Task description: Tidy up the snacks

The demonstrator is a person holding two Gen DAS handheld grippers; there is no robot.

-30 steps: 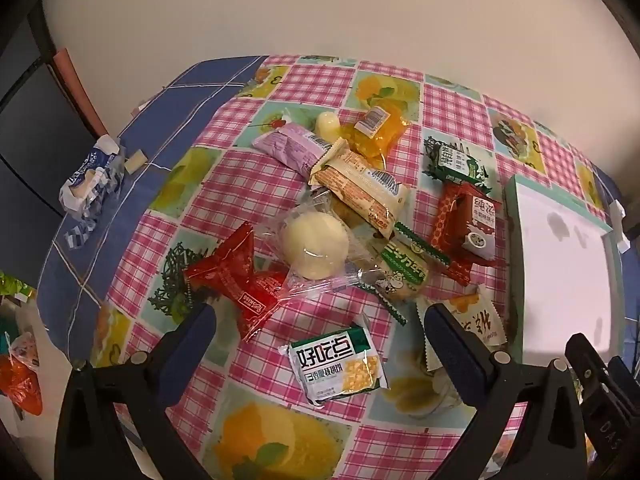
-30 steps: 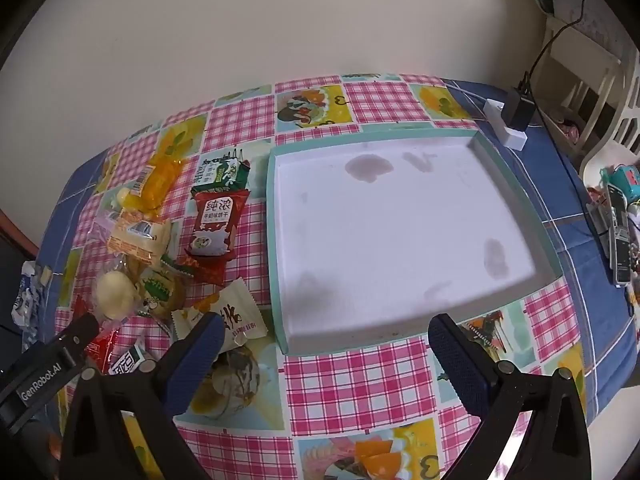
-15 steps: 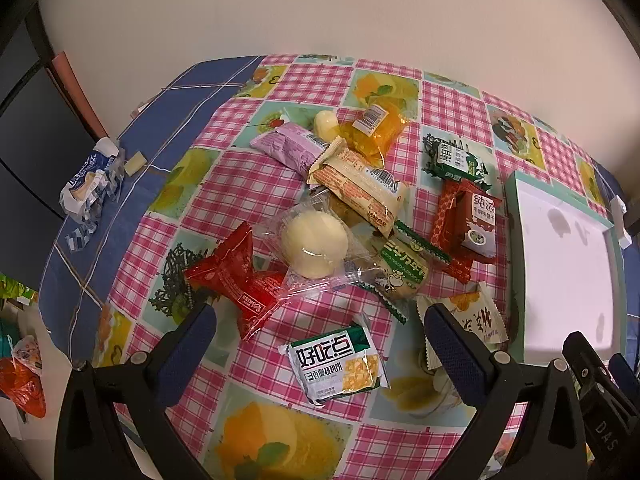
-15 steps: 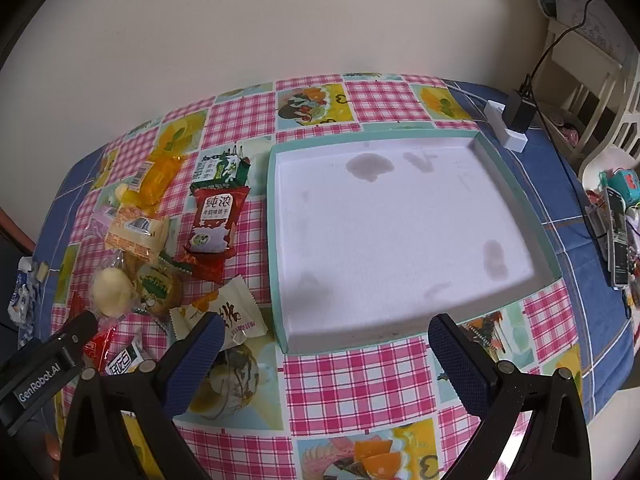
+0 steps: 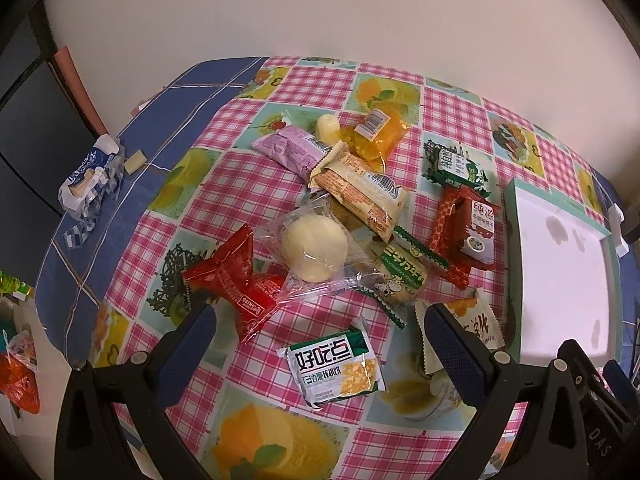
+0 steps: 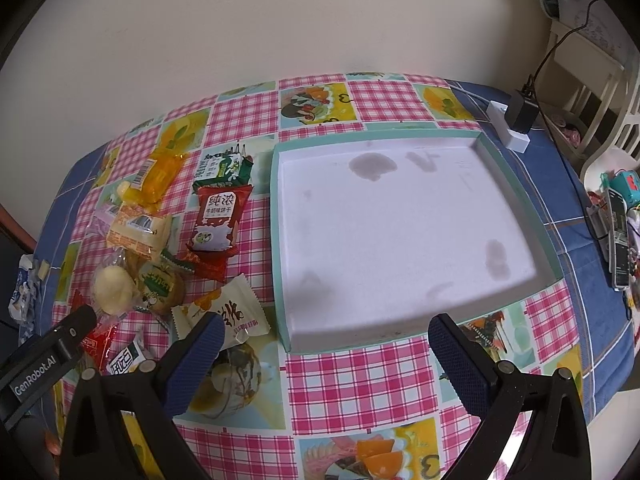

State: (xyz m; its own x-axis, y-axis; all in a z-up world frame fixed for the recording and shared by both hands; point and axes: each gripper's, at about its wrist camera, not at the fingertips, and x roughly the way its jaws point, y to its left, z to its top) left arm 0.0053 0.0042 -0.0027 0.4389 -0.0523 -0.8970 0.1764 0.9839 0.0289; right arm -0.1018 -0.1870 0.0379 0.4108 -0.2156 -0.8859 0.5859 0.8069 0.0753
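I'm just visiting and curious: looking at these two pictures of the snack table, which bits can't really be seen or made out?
- Brown snack under the clear-wrapped yellow bun, left wrist view: mostly covered by other packets.
- White packet with orange print, left wrist view: partly behind the left gripper finger.
- Small print on the green and white packet: too small to read.
- Things on the floor, left edge of that view: cut off.
- Right gripper: open, holding nothing.
- Tray: nothing in it.

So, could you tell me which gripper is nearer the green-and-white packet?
Left. The left gripper hangs open just above the green-and-white packet; the right gripper is off to its right, by the tray.
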